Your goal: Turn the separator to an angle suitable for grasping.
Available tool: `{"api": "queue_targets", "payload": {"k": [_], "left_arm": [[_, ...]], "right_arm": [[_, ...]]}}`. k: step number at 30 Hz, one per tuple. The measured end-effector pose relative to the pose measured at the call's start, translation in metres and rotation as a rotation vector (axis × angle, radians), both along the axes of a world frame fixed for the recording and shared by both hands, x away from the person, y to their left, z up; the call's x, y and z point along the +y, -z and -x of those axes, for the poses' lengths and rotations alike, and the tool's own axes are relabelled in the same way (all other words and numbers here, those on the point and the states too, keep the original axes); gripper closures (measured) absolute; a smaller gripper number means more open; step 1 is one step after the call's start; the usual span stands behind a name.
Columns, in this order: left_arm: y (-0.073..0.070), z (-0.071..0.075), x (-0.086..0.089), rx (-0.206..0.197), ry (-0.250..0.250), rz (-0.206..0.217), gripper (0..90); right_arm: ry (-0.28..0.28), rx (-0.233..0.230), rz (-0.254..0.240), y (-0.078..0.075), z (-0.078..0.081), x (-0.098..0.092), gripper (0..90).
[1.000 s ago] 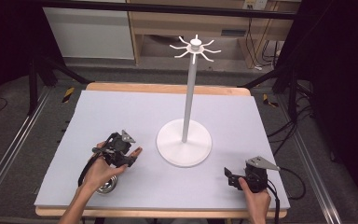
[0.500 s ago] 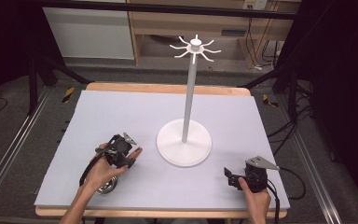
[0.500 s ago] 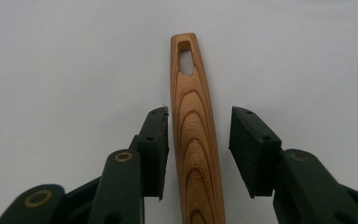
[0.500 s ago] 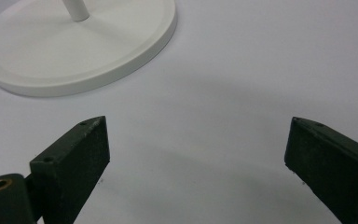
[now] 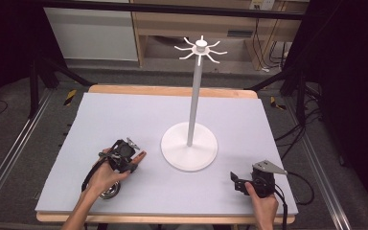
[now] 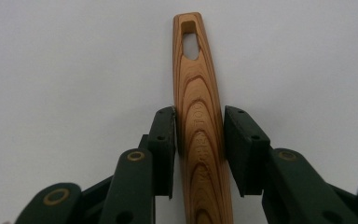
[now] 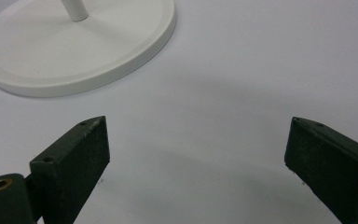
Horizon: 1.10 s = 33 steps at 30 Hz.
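— Tongs first: how do yours stand?

— My left tongs (image 6: pixel 199 135) have just been closing on the wooden handle (image 6: pixel 199 116); both pads now sit against its sides. The handle lies on the grey table (image 5: pixel 124 115), left of the white stand (image 5: pixel 189 143).

— And the right?

— My right tongs (image 7: pixel 196 154) gape wide with nothing between them, low over the table near the stand's base.

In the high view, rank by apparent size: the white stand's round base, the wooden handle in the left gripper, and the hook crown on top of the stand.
1. Round base, largest.
2. Hook crown, clearly smaller across.
3. Wooden handle, smallest; the left gripper and hand hide most of it, so its true length is unsure.
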State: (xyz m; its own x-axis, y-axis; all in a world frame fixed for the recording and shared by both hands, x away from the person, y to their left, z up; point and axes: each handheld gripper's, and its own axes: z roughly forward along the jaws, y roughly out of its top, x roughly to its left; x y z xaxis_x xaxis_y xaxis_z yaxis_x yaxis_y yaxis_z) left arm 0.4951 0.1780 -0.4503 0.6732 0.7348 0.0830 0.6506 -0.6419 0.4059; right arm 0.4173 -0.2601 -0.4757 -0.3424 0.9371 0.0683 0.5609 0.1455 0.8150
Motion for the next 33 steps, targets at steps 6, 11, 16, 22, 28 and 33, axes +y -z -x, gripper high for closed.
{"api": "queue_targets", "payload": {"k": [6, 11, 16, 22, 28, 33], "left_arm": [[0.0003, -0.0021, -0.0010, 0.019, -0.004, -0.007, 63.8], [0.0004, -0.0042, 0.0005, 0.043, -0.023, 0.012, 64.4], [0.0001, -0.0049, 0.0006, 0.049, -0.033, 0.016, 65.7], [0.0004, -0.0053, 0.0027, 0.053, -0.033, 0.033, 67.1], [-0.0002, -0.0055, 0.0028, 0.049, -0.024, 0.028, 67.2], [-0.0018, -0.0044, 0.0048, 0.052, -0.020, 0.034, 67.3]], "right_arm": [[0.002, 0.002, 0.002, 0.0005, -0.0005, 0.0003, 7.0], [0.004, 0.003, 0.001, 0.0007, -0.0008, 0.0003, 7.0], [0.001, 0.007, 0.001, 0.0012, -0.0013, 0.0007, 7.0], [0.000, 0.015, -0.002, 0.0012, -0.0019, 0.0001, 7.0], [0.001, 0.012, 0.003, 0.0010, -0.0024, -0.0011, 7.0], [0.007, 0.013, -0.004, 0.0009, -0.0025, -0.0028, 7.0]]}}
